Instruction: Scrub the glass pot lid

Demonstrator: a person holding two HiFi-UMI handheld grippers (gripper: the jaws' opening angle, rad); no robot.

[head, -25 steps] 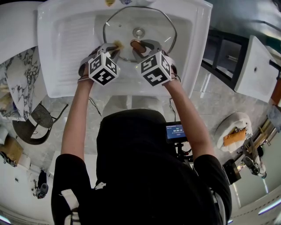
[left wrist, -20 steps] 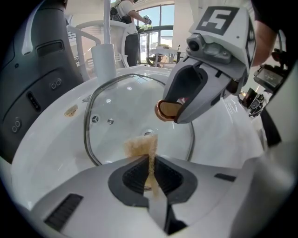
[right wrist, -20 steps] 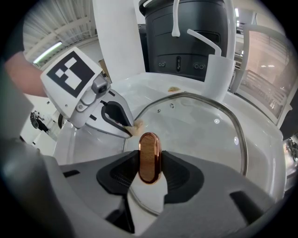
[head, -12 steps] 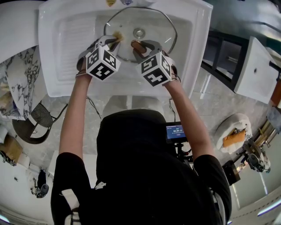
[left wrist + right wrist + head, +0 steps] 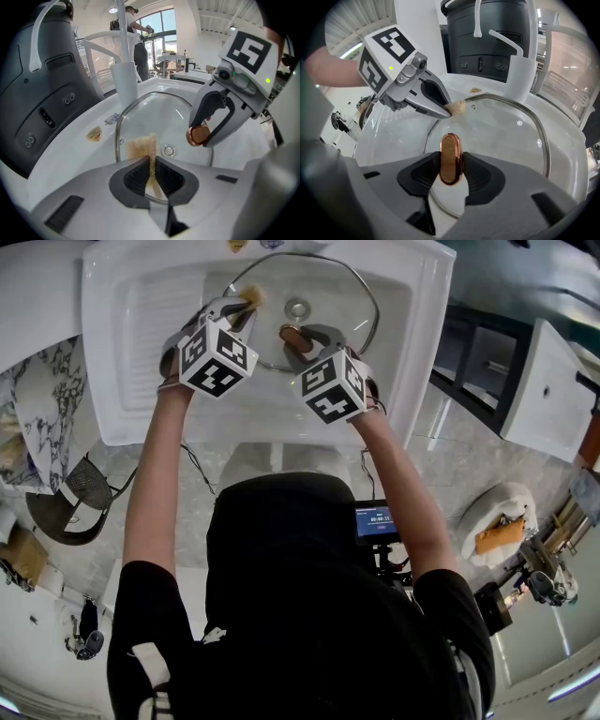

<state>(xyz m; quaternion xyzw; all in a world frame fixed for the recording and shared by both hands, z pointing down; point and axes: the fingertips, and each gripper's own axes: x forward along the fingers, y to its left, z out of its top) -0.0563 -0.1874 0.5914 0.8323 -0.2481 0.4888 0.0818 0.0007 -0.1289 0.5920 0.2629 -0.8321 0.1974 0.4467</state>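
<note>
My left claw [image 5: 244,306] is sliding farther across the glass pot lid [image 5: 337,292] in the sink [image 5: 131,362], clamping the sponge [image 5: 140,146], while my right claw [image 5: 451,168] is pinching the handle [image 5: 450,149], so I'm keeping pressure flat and even.

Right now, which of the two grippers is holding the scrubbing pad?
The left gripper: its jaws pinch the tan scrubbing pad; the right gripper clamps the copper handle of the glass pot lid.
</note>
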